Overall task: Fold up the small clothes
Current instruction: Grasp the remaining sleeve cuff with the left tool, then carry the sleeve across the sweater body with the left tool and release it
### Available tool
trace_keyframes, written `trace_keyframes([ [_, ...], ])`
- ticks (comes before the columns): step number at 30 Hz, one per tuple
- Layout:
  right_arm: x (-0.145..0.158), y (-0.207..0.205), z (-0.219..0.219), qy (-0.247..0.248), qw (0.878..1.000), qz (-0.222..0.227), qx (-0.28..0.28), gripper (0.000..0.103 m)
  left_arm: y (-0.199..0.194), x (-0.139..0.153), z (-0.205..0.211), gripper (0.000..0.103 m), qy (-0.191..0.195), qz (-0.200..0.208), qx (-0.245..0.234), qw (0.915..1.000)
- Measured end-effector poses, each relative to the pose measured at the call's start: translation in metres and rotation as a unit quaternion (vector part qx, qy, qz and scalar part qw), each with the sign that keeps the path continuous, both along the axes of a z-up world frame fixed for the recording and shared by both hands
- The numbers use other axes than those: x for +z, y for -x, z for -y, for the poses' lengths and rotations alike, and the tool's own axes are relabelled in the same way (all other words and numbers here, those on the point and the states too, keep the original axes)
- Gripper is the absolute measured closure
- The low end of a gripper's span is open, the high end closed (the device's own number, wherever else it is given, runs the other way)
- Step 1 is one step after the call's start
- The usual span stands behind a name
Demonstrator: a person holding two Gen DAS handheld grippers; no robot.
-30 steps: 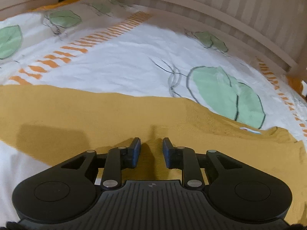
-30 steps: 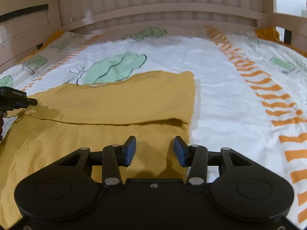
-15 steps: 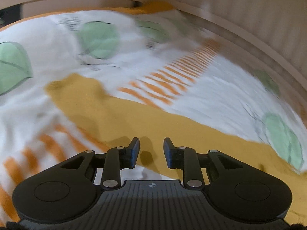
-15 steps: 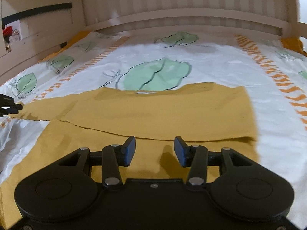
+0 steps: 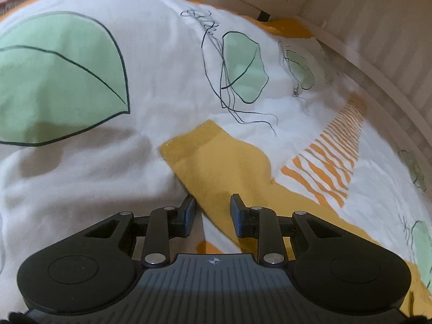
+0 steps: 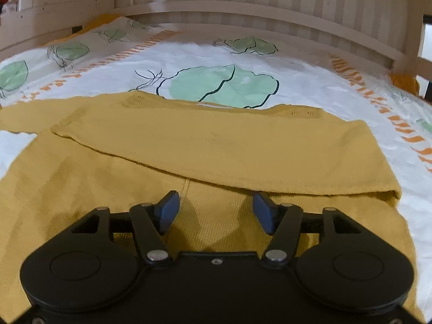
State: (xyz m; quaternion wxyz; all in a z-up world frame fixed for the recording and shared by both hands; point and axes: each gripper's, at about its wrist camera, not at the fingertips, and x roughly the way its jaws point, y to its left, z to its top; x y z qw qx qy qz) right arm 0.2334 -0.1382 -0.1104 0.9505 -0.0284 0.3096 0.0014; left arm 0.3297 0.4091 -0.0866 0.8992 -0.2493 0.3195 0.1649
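Observation:
A mustard-yellow knit top [image 6: 113, 189] lies flat on the bed. One sleeve [image 6: 216, 148] is folded across its body. The other sleeve [image 5: 224, 167] stretches out sideways, and its cuff [image 5: 189, 145] rests on the sheet. My left gripper [image 5: 213, 212] hovers low over this sleeve, a short way back from the cuff. It is open, the cloth passing beneath the gap with nothing pinched. My right gripper [image 6: 216, 209] hangs over the top's lower body, just below the folded sleeve's edge. Its jaws are opening and hold nothing.
The bed sheet [image 5: 108, 189] is white with green leaf prints and orange striped bands [image 5: 332, 162]. A wooden slatted bed rail [image 6: 243, 8] runs along the far side, and another rail [image 5: 378, 62] curves round the corner. A mustard pillow edge [image 5: 291, 27] sits by that corner.
My left gripper has swept sideways along the outstretched sleeve to near its cuff and rolled. My right gripper has shifted left over the top, and its jaws have spread wider.

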Motion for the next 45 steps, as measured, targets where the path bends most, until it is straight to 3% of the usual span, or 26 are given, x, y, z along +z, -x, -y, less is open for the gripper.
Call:
trace_keyframes([
  [4,-0.001,0.000,-0.001,0.007,1.000,0.002,-0.002,0.038,-0.011,-0.005,-0.010,0.076,0.019,0.016,-0.002,0.9997],
  [7,-0.002,-0.001,-0.003,0.007,1.000,0.002,-0.002,0.038,-0.013,-0.008,-0.021,0.078,0.055,0.034,0.002,0.9979],
  [8,-0.001,-0.001,-0.003,0.009,1.000,0.002,-0.002,0.038,-0.011,-0.010,-0.025,0.082,0.070,0.044,0.008,0.9965],
  [9,-0.001,-0.002,-0.004,0.010,1.000,0.002,-0.002,0.038,-0.010,-0.011,-0.027,0.100,0.081,0.052,0.014,0.9953],
  [10,-0.002,-0.002,-0.004,0.011,1.000,0.002,-0.002,0.038,-0.008,-0.011,-0.029,0.100,0.083,0.056,0.022,0.9947],
  [13,-0.002,-0.003,-0.004,0.011,1.000,0.002,-0.002,0.038,-0.001,0.002,-0.020,0.100,0.062,0.076,0.024,0.9949],
  [17,-0.002,-0.002,-0.003,0.009,1.000,0.002,-0.002,0.038,0.002,0.041,0.010,0.100,0.018,0.096,-0.023,0.9950],
  [23,0.000,-0.002,0.001,-0.002,1.000,0.000,-0.002,0.038,0.002,0.121,0.087,0.100,-0.032,0.156,-0.121,0.9798],
  [27,0.002,-0.002,0.008,-0.025,1.000,0.000,0.000,0.038,-0.003,0.159,0.165,0.100,-0.055,0.189,-0.198,0.9603],
  [30,0.004,-0.002,0.015,-0.048,0.999,0.000,0.002,0.037,-0.009,0.172,0.229,0.100,-0.048,0.203,-0.249,0.9458],
  [33,0.005,-0.001,0.025,-0.082,0.997,0.000,0.004,0.037,-0.017,0.166,0.293,0.100,-0.028,0.199,-0.297,0.9333],
  [37,0.005,0.000,0.039,-0.129,0.992,0.004,0.004,0.037,-0.023,0.134,0.373,0.100,-0.008,0.172,-0.346,0.9222],
  [43,0.004,0.001,0.045,-0.152,0.988,0.006,0.004,0.037,-0.029,0.067,0.452,0.099,-0.008,0.107,-0.396,0.9118],
  [45,0.004,0.001,0.046,-0.156,0.988,0.007,0.004,0.037,-0.031,0.052,0.465,0.091,-0.007,0.082,-0.418,0.9048],
])
